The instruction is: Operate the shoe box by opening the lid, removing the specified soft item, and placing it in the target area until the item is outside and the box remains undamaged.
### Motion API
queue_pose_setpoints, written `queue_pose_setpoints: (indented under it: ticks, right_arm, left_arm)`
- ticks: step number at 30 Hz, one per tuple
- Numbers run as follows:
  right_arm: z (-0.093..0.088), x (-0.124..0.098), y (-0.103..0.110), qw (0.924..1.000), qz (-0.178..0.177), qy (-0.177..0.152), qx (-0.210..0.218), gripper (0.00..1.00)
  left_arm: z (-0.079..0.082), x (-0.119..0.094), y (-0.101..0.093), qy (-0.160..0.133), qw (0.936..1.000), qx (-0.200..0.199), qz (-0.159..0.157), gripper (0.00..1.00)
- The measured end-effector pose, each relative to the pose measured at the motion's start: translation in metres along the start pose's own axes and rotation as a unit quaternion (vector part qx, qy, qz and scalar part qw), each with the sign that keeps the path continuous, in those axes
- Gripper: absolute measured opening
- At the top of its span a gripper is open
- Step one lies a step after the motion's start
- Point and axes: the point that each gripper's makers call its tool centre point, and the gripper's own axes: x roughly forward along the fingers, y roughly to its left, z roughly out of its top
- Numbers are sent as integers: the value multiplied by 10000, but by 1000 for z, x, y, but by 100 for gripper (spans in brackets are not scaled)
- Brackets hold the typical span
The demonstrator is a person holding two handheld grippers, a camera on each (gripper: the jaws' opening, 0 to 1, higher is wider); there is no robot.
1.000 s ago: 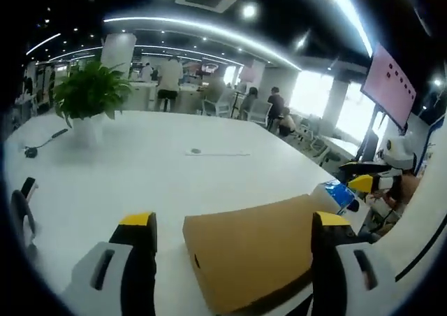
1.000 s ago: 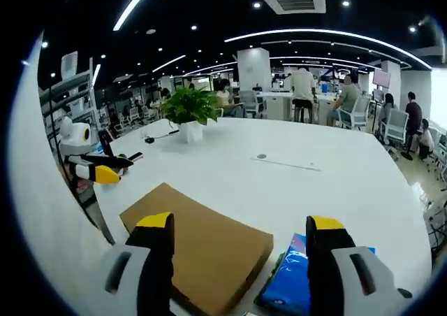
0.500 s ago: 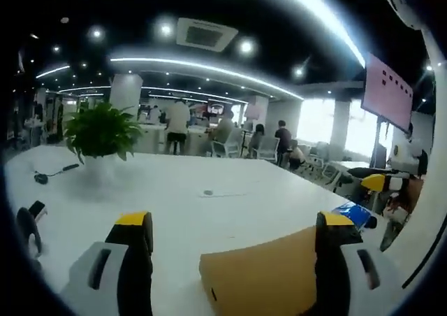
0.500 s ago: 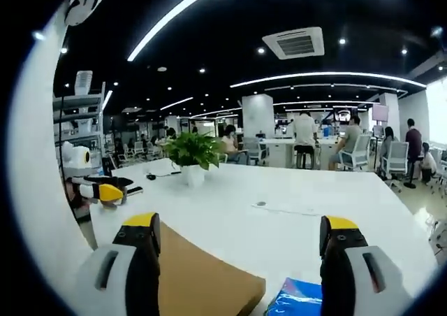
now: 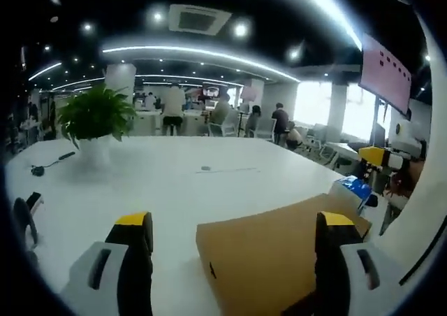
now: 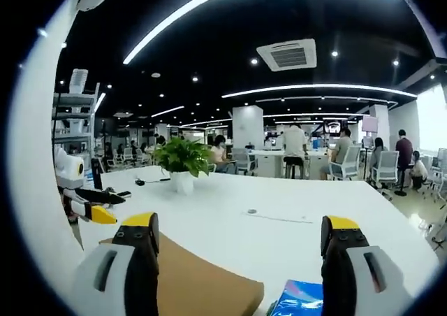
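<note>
A brown cardboard shoe box (image 5: 269, 256) lies shut on the white table (image 5: 174, 183), low between the jaws of my left gripper (image 5: 234, 225), which is open and holds nothing. In the right gripper view the same box (image 6: 202, 284) shows at the bottom, partly behind the left jaw of my right gripper (image 6: 241, 228), open and held above the table (image 6: 279, 232). A blue soft pack (image 6: 304, 300) lies just right of the box; it also appears as a blue pack (image 5: 351, 190) past the box's far corner. The other gripper (image 5: 380, 156) enters from the right, and the other gripper (image 6: 87, 204) from the left.
A potted green plant (image 5: 91, 124) in a white pot stands at the back of the table, also seen as the plant (image 6: 183, 163). A black cable (image 5: 45, 166) lies near it. People sit at desks in the office behind. A pink screen (image 5: 384, 75) hangs at right.
The left view has dipped slightly, showing more of the box lid than half a second ago. The right view has tilted up since a second ago. Both grippers stay open.
</note>
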Motion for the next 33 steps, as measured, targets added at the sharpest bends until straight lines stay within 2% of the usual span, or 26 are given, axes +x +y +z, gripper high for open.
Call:
queue_pose_setpoints:
  ticks: [2, 4, 6, 8, 11, 13, 14, 16, 18, 19, 20, 22, 24, 26, 29, 33]
  right_arm:
    - [-1, 0, 0, 10000, 18, 45, 31, 100]
    - [-2, 0, 0, 10000, 40, 85, -9, 100]
    - [-1, -1, -1, 10000, 12, 79, -42, 100]
    - [3, -2, 0, 9999, -11, -12, 148, 100]
    - [8, -4, 1, 9999, -19, -24, 164, 100]
    - [13, -4, 0, 9999, -59, 9, 99, 100]
    - [22, -4, -1, 9999, -66, -121, 91, 100]
    - [28, -4, -3, 9998, -121, -183, -3, 100]
    - [28, -5, -4, 9998, -141, -164, 7, 100]
    - [27, -5, -4, 9997, -144, -179, 18, 100]
    - [26, -5, -4, 9997, -132, -191, 35, 100]
    - [22, -5, -3, 9998, -105, -138, 82, 100]
    - [18, -6, -1, 9998, -88, -115, 114, 100]
    - [19, -6, 0, 9998, -75, -128, 99, 100]
    - [20, -5, 4, 9998, 4, -179, 54, 100]
    - [17, -3, 7, 9999, 84, -83, 4, 100]
  left_arm:
    - [12, 1, 1, -330, 9993, 150, 17, 99]
    - [17, 1, 1, -536, 9983, 246, 7, 99]
    - [14, 2, 1, -473, 9985, 269, -2, 99]
    - [8, 4, -2, -227, 9990, 365, -108, 99]
    - [11, 3, -8, -264, 9977, 569, -246, 99]
    - [14, 3, -9, -259, 9977, 550, -295, 99]
    - [11, 4, -10, 5, 9984, 474, -315, 99]
    - [18, 5, -11, -9, 9979, 527, -379, 99]
    - [29, 6, -15, -336, 9970, 453, -538, 99]
    - [28, 7, -13, -287, 9972, 469, -506, 99]
    - [23, 8, -10, -116, 9977, 516, -428, 99]
    - [10, 8, -6, 331, 9983, 323, -350, 99]
    - [13, 8, -5, 203, 9988, 291, -343, 99]
    - [17, 7, -6, -5, 9985, 425, -336, 99]
    - [16, 7, -5, 68, 9989, 359, -303, 99]
    - [15, 5, -7, 31, 9987, 376, -342, 99]
